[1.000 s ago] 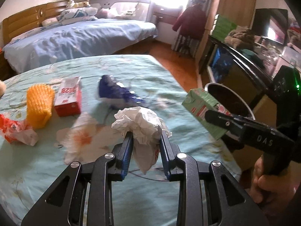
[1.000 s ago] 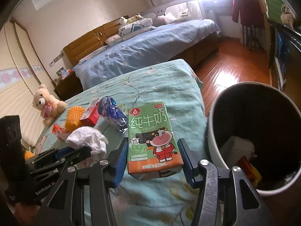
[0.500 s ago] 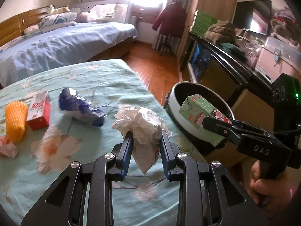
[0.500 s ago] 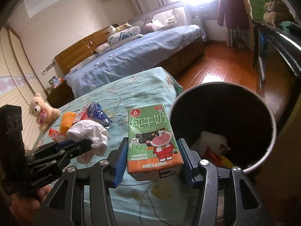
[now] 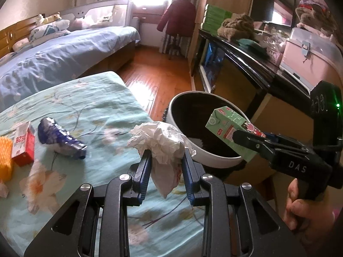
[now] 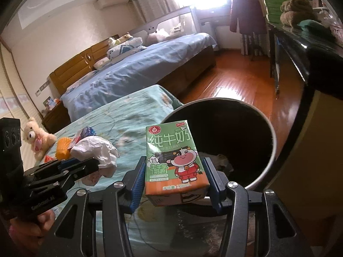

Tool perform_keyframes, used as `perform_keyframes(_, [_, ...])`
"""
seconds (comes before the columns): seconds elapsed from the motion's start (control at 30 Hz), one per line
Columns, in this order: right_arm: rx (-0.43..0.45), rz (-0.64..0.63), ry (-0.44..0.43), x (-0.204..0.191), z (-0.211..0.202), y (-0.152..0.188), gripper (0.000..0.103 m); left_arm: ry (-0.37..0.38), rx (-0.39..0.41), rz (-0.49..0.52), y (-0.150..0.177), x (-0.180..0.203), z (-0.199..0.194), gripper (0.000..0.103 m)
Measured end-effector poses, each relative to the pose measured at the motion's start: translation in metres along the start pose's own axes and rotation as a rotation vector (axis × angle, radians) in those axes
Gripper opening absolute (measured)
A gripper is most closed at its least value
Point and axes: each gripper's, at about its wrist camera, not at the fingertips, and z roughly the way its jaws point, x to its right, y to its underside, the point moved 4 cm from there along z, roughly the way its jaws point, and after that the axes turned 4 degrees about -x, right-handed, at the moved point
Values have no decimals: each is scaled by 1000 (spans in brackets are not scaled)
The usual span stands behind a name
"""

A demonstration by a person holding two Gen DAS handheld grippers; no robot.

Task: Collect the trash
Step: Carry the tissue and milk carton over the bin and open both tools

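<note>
Crumpled white paper wad (image 5: pixel 158 139), glossy printed carton (image 6: pixel 174 162), matt floral cloth bedspread (image 5: pixel 85 111), polished wood floor (image 5: pixel 154 72).

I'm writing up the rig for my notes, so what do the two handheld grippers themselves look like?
Both are matte black linkage frames with silver pivot bolts and blue pads on the fingers. The right gripper carries white "DAS" lettering and a black box with a green light; the left gripper carries white "GenRobot.AI" lettering. Each has a pistol-style handle; no cables or sleeves show.

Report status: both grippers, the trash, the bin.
Left gripper shut on crumpled paper. Right gripper shut on milk carton, over bin rim. Bin mouth unobstructed.
</note>
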Motion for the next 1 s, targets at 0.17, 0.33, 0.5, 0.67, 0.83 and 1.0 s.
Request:
perform_keyframes(0.17, [11,15,16,10,-2,-3,52,-2,-10,28,-6,11,9,27])
perform_keyframes(0.33, [16,32,35,22,-2,-6,52,-3,-21,45,-13,19,17,27])
perform_keyframes(0.5, [20,46,47,32,-2,-9,51,2,-21,66,-21,29,24,27])
perform_keyframes(0.67, [21,53,59,38,-1,-11,51,11,-24,80,-29,38,31,27])
perform_keyframes(0.83, [19,61,72,45,2,-14,51,13,-24,96,-36,44,36,27])
perform_keyframes(1.0, [17,64,87,50,5,-18,51,18,-29,102,-42,48,42,27])
